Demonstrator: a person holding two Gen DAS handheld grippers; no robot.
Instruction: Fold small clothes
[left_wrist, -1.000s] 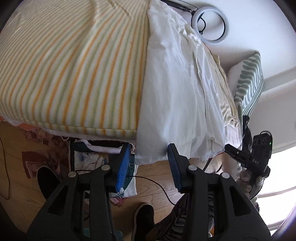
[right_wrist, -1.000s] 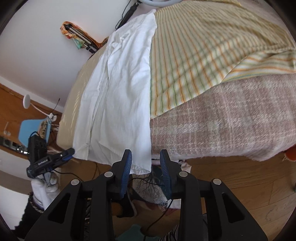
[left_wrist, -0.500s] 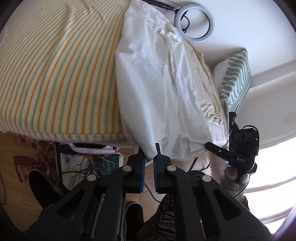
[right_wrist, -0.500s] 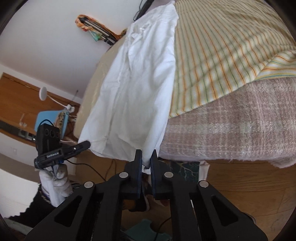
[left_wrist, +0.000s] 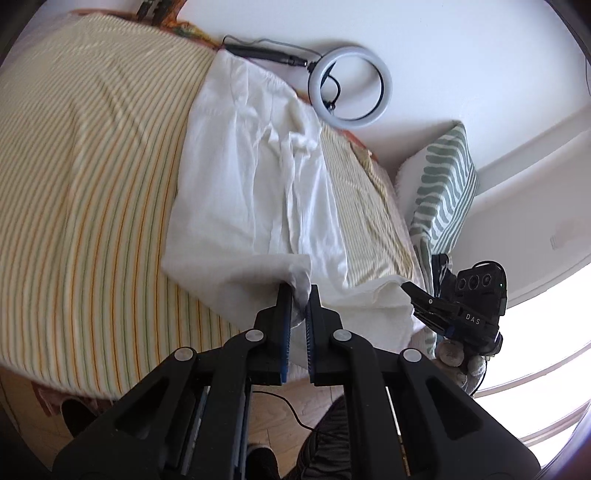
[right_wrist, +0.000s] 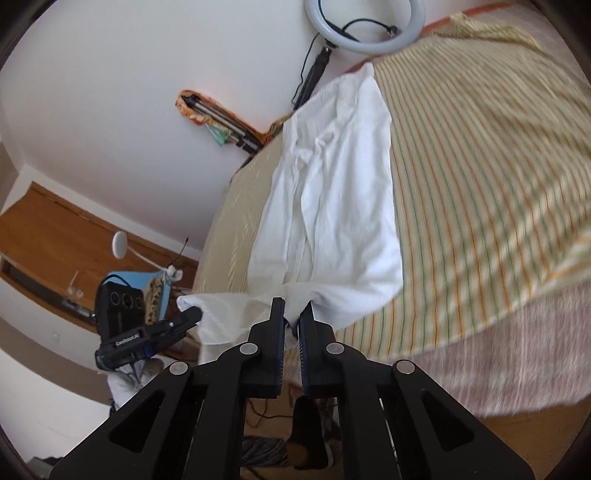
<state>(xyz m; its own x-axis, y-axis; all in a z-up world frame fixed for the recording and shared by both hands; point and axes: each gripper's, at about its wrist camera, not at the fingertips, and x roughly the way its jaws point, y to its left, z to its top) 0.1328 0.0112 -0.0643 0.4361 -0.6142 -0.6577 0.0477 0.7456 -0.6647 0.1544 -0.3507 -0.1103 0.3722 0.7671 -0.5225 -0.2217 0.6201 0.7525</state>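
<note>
A: On the bed (left_wrist: 92, 221), across its striped sheet, your white shirt (left_wrist: 251, 177) lies lengthwise, running from the near edge toward twelve o'clock, where the ring light (left_wrist: 350, 88) leans on the wall.

B: And my claws?

A: Your left claw (left_wrist: 298, 291) is pinched tight on the shirt's hem corner; thin, crinkled cloth bunches between the blue ribbed pads. In the right wrist view your right claw (right_wrist: 291, 308) is clamped just as tight on the other hem corner, cloth puckered in the gap.

B: How does the fabric sit?

A: It is soft, creased cotton-like cloth, with long folds running up its middle (right_wrist: 332, 177). The near hem is raised off the sheet and doubled toward the body, making a rounded fold at about nine o'clock from your left claw.

B: What is around it?

A: The sheet is flat-woven, in fine orange and green stripes on cream. From your right claw, at four o'clock, a fuzzy pinkish plaid blanket (right_wrist: 498, 350) hangs over the bed's side. From your left claw, at two o'clock, a cushion (left_wrist: 443, 184) with wavy green stripes stands upright against the wall.
</note>
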